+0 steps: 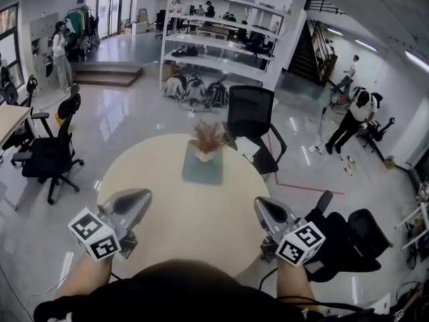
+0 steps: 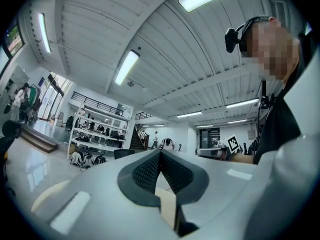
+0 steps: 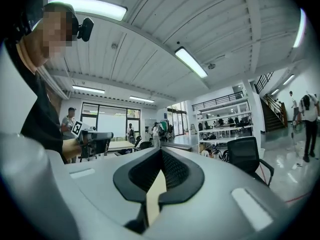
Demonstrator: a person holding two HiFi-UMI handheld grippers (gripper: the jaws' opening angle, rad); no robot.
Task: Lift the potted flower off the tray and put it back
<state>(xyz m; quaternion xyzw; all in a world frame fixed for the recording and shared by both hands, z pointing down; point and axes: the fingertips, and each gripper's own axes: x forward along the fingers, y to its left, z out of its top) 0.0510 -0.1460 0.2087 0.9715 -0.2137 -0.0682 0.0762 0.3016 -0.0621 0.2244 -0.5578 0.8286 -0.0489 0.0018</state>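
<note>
The potted flower (image 1: 208, 141) stands upright on the tray (image 1: 201, 173), which lies near the far edge of the round table (image 1: 171, 217). The left gripper (image 1: 139, 195) is over the near left edge and the right gripper (image 1: 263, 205) over the near right edge, both well apart from the tray. Each gripper's jaws are clenched together with nothing between them.

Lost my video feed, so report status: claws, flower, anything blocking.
Left claw, right claw shut, empty. Potted flower upright on tray, untouched. Nothing in the way.
</note>
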